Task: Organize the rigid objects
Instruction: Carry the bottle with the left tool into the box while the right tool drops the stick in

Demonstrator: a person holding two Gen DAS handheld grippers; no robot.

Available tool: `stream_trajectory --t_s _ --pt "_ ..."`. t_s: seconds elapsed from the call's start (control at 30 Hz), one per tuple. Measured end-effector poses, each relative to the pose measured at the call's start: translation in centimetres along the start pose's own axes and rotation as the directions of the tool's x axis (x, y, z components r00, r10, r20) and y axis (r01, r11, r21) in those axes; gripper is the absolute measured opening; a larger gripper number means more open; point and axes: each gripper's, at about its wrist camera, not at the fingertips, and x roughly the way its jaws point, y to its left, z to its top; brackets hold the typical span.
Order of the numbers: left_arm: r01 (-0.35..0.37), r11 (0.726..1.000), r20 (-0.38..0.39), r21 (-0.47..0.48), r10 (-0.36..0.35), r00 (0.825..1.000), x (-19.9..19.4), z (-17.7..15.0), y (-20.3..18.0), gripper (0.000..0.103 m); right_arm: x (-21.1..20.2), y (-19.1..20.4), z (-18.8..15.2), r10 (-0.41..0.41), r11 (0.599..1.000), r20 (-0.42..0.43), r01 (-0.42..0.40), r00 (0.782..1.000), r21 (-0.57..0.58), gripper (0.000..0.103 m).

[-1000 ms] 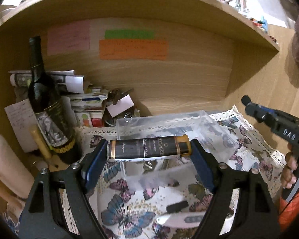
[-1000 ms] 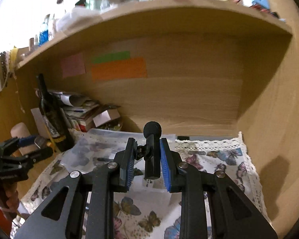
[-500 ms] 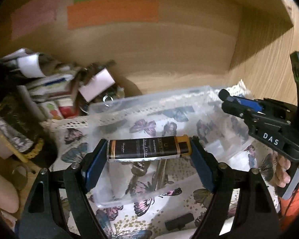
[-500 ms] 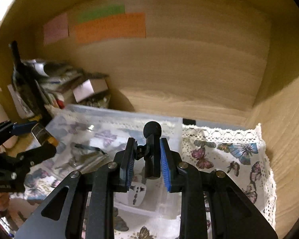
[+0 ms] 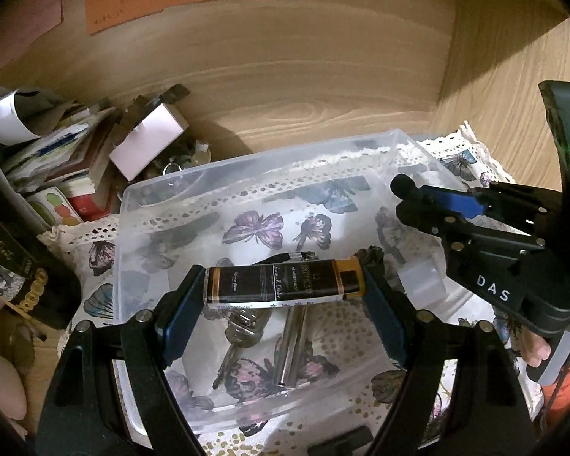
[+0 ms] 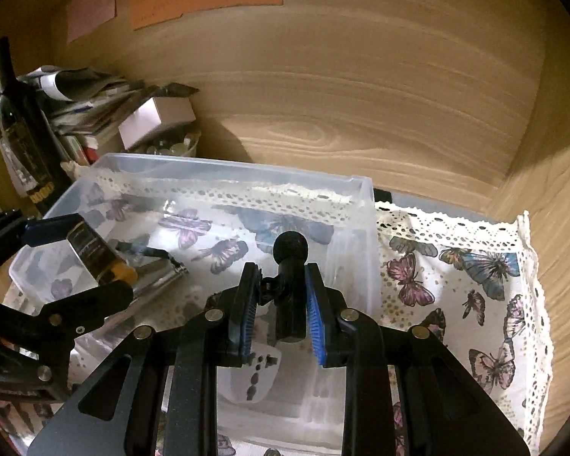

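hovering over the clear bin (image 5: 254,159), left gripper (image 5: 283,290) fingers clench a black box (image 5: 281,283) crosswise; right gripper (image 6: 281,304) fingers pinch a small microphone (image 6: 290,266) upright.

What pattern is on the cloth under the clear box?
Butterflies on white, with a lace edge; the cloth shows best in the right wrist view.

Both my grippers are clamped and raised.

My left gripper (image 5: 283,285) sits low in the centre of its frame, blue pads (image 5: 180,313) spread wide and pressing on what they hold. My right gripper (image 6: 281,300) sits at lower centre of its own frame, pads (image 6: 315,326) nearly together, gripping; a fingertip shows at the left view's right edge.
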Motion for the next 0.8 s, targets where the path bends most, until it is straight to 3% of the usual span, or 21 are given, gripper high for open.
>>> stream_trajectory --t_s 0.23,0.37,0.47,0.6,0.8 --pt "-0.002 1.0 -0.01 -0.005 0.002 1.0 0.0 0.0 -0.1 0.081 0.1 0.2 0.1 -0.002 1.0 0.002 0.002 1.0 -0.009 0.023" --pt "-0.017 1.0 0.001 -0.001 0.017 1.0 -0.8 0.0 -0.3 0.086 -0.7 0.2 0.2 -0.006 1.0 0.023 0.006 1.0 -0.003 0.042" --pt "-0.026 1.0 0.026 -0.002 0.026 0.999 -2.1 0.1 -0.3 0.091 -2.0 0.2 0.3 -0.015 1.0 0.049 0.015 0.999 -0.004 0.046" --pt "-0.03 0.999 0.072 -0.016 0.031 0.997 -4.5 0.0 0.1 0.098 -4.5 0.4 0.3 -0.016 1.0 0.103 0.015 0.995 0.004 0.064" --pt "-0.06 0.997 0.123 -0.047 0.065 0.99 -8.1 -1.5 1.2 0.102 -8.5 1.2 -1.4 -0.029 1.0 0.178 0.028 0.984 0.008 0.084"
